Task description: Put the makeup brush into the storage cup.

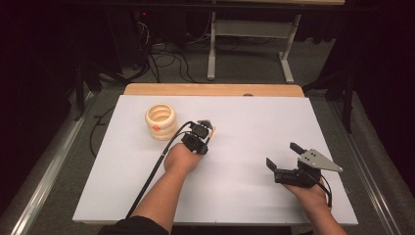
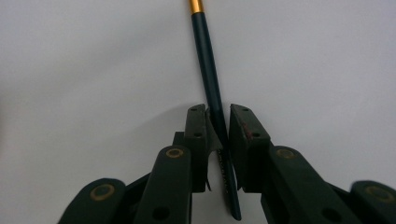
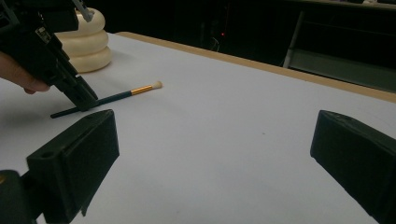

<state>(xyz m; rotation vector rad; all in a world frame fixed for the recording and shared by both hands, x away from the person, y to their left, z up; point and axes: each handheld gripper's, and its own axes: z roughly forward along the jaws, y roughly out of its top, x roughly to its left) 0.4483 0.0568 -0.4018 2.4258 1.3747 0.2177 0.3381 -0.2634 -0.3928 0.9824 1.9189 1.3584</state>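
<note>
Cream rings stacked into a holder (image 1: 160, 121) stood at the left of the white table (image 1: 244, 191). Just right of it, the left gripper (image 2: 218, 122) had its jaws pinched on a dark-handled brush (image 2: 209, 84) lying on the sheet. Farther right, the right gripper (image 1: 284, 155) hovered, jaws wide and holding nothing.

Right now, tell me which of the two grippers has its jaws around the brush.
The left gripper: its jaws sit close on either side of the brush's dark handle. The right gripper hangs apart, jaws wide with nothing between them.
</note>
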